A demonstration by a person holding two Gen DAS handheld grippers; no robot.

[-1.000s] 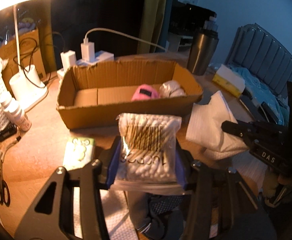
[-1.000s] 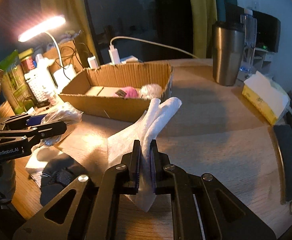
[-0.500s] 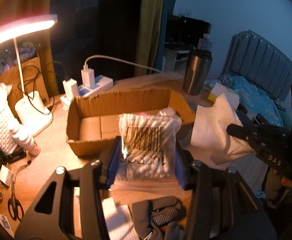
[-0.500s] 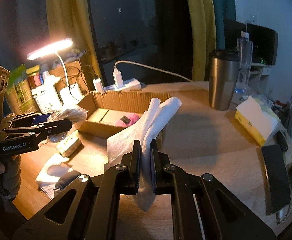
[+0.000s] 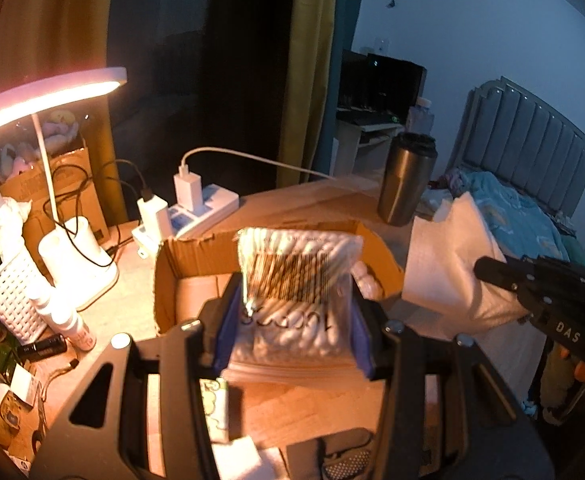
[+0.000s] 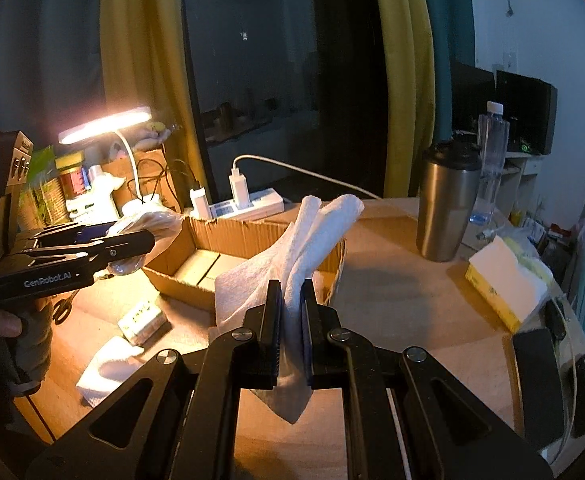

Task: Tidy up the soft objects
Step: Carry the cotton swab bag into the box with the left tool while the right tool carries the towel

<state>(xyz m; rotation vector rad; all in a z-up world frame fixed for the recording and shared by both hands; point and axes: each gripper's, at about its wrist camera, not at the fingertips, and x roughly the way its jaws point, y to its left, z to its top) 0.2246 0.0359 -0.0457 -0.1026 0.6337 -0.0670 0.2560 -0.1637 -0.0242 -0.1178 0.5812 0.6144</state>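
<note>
**Both tongs loaded above the cardboard box**

Nearest in the left wrist view, the left tongs [image 5: 292, 320] are clamped on a clear bag of cotton swabs [image 5: 296, 296], held up in front of the cardboard box [image 5: 172, 272]; the bag hides most of the box floor, so its contents are hard to make out beyond a pale lump at the right wall. The right tongs [image 6: 291, 316] are pressed together on a folded white cloth [image 6: 312, 240], whose upper ends stand before the box's near right corner. Below the box on the table [image 6: 392, 288] lie a small packet [image 6: 142, 318] and another white cloth [image 6: 104, 368], partly cut off. Beyond the box stand a power strip [image 6: 252, 204] and, to its right, a steel tumbler [image 6: 444, 208].
</note>
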